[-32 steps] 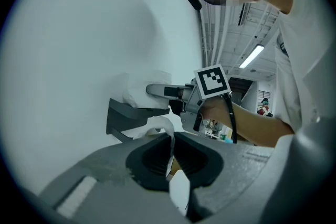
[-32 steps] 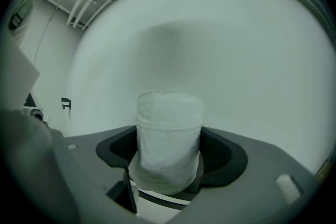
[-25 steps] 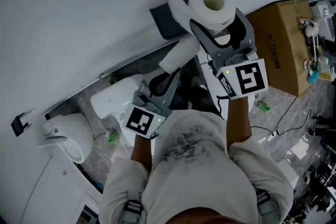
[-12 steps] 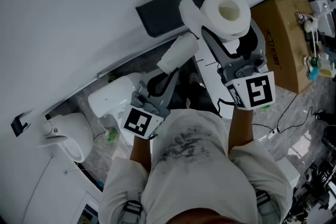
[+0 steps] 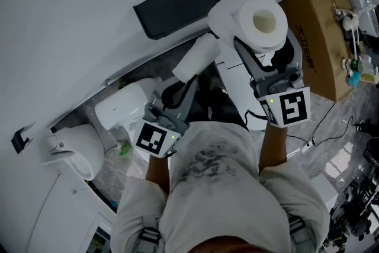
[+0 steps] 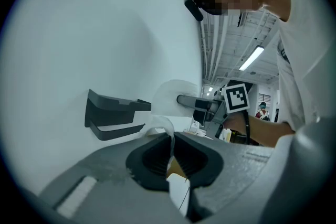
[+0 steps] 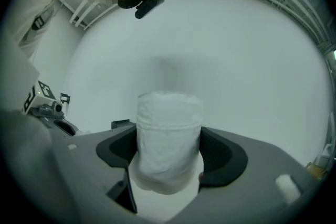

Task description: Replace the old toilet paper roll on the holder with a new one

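Our right tongs (image 7: 168, 162) are clamped around a full white toilet paper roll (image 5: 249, 12). The jaws are spread wide, the pads press on its sides, and the core hole faces up toward the head view. The left tongs (image 6: 171, 150) are pinched closed on the loose white paper tail (image 5: 198, 59) coming off that roll. The dark grey wall-mounted holder (image 5: 174, 6) sits on the white wall (image 5: 89, 21), near the roll's left side but not touching it.

Mock bathroom in lab hall: toilet (image 5: 120, 108), wall holder (image 5: 176, 6); cardboard box (image 5: 317, 38), ceiling strip lights (image 6: 251, 57).
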The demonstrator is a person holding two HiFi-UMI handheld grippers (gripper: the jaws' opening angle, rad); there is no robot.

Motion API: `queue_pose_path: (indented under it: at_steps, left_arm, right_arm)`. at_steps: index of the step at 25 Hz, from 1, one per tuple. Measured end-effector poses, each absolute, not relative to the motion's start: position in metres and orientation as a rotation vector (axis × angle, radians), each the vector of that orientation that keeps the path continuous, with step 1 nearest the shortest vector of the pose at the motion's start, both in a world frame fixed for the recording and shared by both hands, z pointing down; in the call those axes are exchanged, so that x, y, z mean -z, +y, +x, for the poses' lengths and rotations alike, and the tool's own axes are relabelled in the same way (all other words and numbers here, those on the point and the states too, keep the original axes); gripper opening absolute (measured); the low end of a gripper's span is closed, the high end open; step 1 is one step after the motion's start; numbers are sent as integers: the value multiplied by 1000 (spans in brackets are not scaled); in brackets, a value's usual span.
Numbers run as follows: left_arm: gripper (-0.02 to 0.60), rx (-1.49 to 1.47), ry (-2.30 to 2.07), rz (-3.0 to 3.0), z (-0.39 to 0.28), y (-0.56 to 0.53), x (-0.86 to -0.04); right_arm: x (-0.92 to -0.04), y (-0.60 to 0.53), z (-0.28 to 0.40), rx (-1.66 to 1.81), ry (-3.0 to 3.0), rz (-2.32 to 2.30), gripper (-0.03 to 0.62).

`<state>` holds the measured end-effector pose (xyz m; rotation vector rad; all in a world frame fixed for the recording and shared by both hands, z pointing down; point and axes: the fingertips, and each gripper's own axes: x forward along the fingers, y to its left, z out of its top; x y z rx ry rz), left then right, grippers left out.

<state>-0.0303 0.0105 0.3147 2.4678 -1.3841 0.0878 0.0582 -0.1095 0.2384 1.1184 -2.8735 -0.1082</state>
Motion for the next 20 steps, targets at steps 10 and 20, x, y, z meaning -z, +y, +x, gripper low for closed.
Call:
queue_pose_path:
  at_steps: [10,20]
  left_arm:
    - [12,-93,-1454,2419,-25,5,-332]
    - [12,-100,-1524,2365,-29,-7,-352]
  right_arm:
    - [-279,-113,73,67,-2822,1071,364]
    - [-341,-131,72,84,-2718,966,364]
